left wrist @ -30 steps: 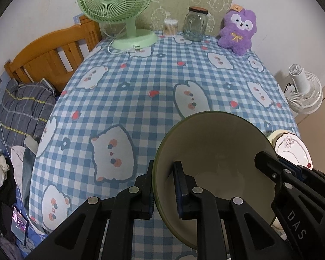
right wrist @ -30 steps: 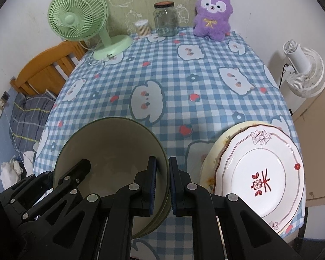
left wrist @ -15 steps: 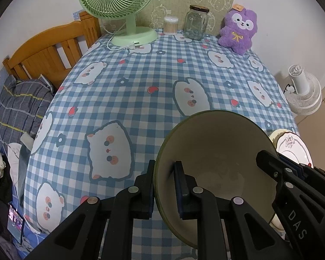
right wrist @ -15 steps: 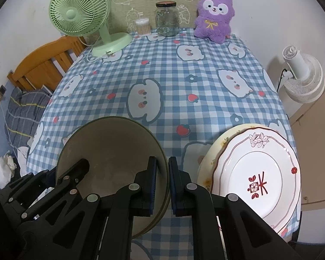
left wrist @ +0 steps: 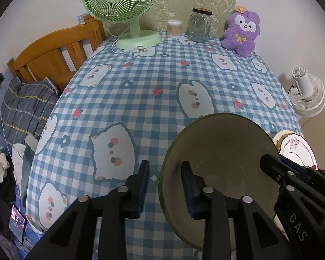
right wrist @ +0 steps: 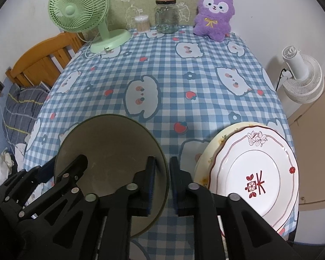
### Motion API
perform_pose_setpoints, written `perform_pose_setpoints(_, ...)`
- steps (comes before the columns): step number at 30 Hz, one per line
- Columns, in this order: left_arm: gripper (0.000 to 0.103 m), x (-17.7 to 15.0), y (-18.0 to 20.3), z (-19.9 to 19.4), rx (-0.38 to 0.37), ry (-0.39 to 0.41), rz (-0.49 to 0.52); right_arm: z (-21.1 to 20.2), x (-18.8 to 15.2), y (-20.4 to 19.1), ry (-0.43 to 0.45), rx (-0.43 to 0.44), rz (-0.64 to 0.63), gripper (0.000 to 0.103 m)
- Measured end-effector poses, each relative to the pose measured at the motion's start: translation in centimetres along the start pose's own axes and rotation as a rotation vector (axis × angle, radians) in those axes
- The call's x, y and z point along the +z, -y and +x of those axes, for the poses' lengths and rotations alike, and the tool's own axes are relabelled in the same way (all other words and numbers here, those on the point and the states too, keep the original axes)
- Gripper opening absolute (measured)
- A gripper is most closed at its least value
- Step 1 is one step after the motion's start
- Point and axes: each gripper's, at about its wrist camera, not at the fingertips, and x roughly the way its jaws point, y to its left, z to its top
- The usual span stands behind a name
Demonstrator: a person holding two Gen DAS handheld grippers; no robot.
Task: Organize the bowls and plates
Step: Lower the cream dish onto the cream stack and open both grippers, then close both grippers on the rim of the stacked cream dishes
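Checked tabletop carries my green-rimmed bowl, whose rim both my left tool and right tool have just been releasing, now spread; next, I reckon, withdraw clear.

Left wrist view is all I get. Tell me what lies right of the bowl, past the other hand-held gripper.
Observer: A white plate with a red motif at its centre. It lies on a cream flowered plate that shows along its left edge.
Operator: Report the right hand-held gripper's hold on the bowl.
Observer: The right hand-held gripper has just been opening. The rim of the bowl stands between its jaws, and the pads look clear of it.
Operator: Say whether the plates touch the bowl.
Observer: They do not; a strip of checked tablecloth shows between them.
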Motion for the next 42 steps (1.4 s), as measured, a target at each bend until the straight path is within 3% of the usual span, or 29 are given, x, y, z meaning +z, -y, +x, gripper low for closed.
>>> perform_pose_setpoints(1,0.035,0.0,0.0,0.0,-0.002,0.0,0.0,-0.1,0.0,0.1,0.004,-0.006,0.0,0.044)
perform_pose_setpoints(4,0.039,0.1,-0.2,0.0,-0.04,-0.003,0.004,0.2,-0.2,0.3,0.013,-0.031,-0.02,0.053)
perform_pose_setpoints(17,0.067,0.5,-0.9,1.8,-0.038,-0.02,0.051,2.6,0.1,1.1,-0.055,0.031,0.046,0.055)
perform_pose_setpoints(24,0.071,0.3,-1.3,2.7,-0.058,-0.038,0.034,3.0,0.1,1.6,-0.059,0.051,0.083,0.062)
perform_pose_setpoints(42,0.07,0.1,-1.1,2.8,-0.078,-0.078,0.063,2.8,0.6,1.7,-0.064,0.05,0.108,0.062)
